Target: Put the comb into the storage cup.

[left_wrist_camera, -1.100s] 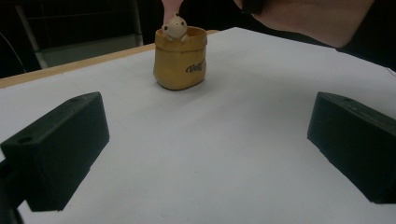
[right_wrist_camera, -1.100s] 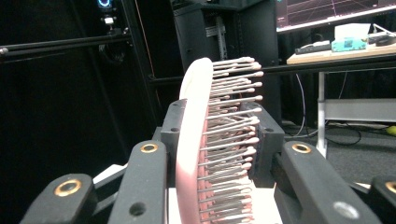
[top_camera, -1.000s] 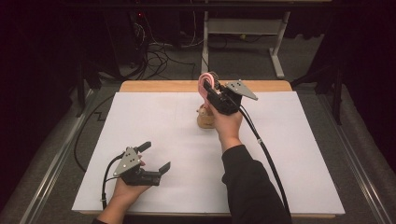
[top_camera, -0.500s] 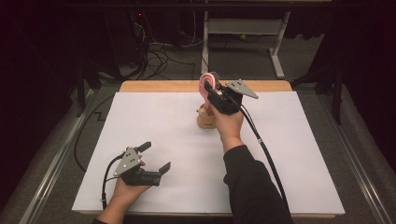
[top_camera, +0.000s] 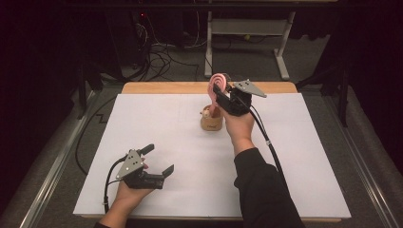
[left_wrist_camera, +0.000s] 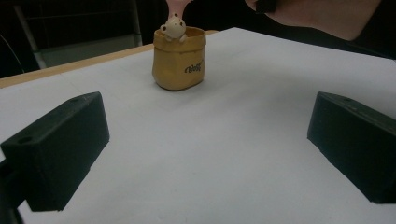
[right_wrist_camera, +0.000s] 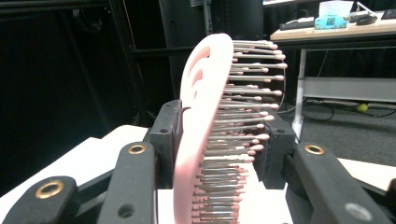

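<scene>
My right tongs (top_camera: 221, 94) are clamped on a pink hairbrush (top_camera: 217, 85), its long axis close to upright, head up and handle running down toward a small tan pot (top_camera: 211, 121) just below the tongs; in the right gripper view the bristles (right_wrist_camera: 243, 116) point to the right jaw. My left tongs (top_camera: 158, 160) rest wide open and empty on the white tabletop (top_camera: 294, 142), well apart from the pot ahead of them. The pot bears dark writing (left_wrist_camera: 194, 68) I cannot read, and a pale little figure (left_wrist_camera: 173, 28) peeks over its rim.
</scene>
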The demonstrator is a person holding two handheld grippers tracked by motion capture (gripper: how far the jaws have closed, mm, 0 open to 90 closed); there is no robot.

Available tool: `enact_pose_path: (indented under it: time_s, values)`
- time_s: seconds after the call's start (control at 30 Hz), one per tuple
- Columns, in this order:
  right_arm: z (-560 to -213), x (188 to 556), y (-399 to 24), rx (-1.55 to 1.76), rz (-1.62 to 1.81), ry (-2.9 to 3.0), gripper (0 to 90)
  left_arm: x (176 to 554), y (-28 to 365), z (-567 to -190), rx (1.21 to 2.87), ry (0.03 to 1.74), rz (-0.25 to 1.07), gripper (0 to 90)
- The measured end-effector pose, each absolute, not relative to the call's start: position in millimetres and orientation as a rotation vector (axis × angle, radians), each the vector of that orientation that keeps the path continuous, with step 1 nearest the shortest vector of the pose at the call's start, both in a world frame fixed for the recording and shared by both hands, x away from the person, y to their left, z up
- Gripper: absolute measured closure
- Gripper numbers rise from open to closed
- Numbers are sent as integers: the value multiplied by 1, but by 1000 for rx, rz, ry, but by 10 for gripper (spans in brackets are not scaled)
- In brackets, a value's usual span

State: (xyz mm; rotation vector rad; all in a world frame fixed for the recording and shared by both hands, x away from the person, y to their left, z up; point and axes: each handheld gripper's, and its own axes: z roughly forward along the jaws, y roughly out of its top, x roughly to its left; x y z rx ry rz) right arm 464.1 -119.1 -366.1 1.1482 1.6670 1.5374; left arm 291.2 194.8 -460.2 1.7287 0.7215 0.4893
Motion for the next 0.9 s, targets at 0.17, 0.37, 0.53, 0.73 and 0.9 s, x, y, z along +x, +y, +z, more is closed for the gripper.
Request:
enact_pose_path:
  time_s: [0.17, 0.37, 0.53, 0.73, 0.9]
  values:
    - [-365, 463, -121, 1157, 1519, 1669, 568, 291, 195, -460, 1732, 719, 491, 0]
    - [-366, 461, -124, 1159, 1498, 1672, 555, 291, 194, -460, 1729, 723, 488, 0]
    - [-370, 458, -131, 1177, 1487, 1661, 561, 291, 194, -459, 1724, 720, 491, 0]
    - [-374, 456, -140, 1195, 1478, 1655, 562, 291, 194, -459, 1726, 722, 493, 0]
    - [-374, 454, -145, 1201, 1472, 1652, 556, 292, 195, -460, 1731, 723, 490, 0]
